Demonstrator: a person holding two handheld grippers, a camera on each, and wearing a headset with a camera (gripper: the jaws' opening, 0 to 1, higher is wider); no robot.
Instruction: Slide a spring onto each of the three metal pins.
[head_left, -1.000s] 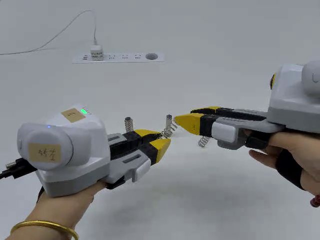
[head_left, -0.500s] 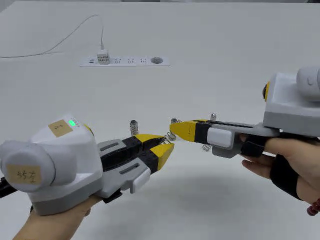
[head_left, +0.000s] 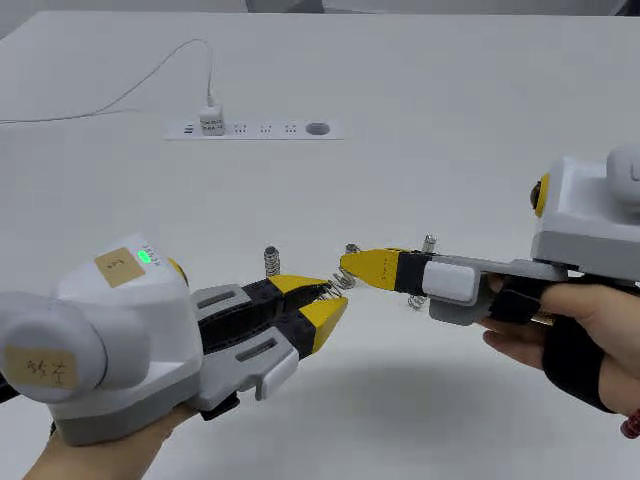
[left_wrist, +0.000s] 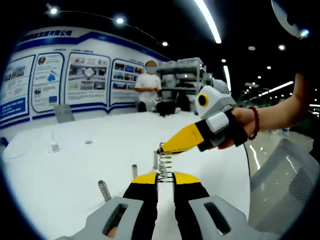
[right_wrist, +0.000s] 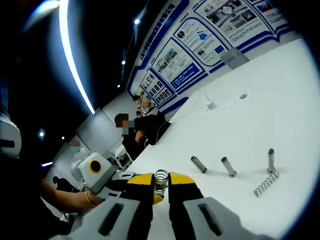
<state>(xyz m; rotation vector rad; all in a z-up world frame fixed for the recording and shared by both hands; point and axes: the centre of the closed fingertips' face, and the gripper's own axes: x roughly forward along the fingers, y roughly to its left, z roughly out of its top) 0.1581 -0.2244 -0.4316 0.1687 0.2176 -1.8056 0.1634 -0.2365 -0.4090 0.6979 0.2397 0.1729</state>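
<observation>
Between my two grippers, above the table (head_left: 450, 120): one spring, pinched at both ends.
My left gripper (head_left: 332, 298) has its jaws nearly closed on the near end of the spring (head_left: 338, 283); my right gripper (head_left: 346, 264) nips the far end. Its long axis runs tip to tip, nearly level. To do this well, I should free one end, tip it upright, and centre it over the bare pin (head_left: 351, 248).

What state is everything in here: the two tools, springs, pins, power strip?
left gripper: jaws shut on held spring.
right gripper: jaws shut on held spring.
held spring: off the table, gripped at both ends.
sprung pin: upright, spring on.
middle pin: upright, bare.
end pin: upright, bare.
loose spring: lying on the table.
power strip: one plug in.
</observation>
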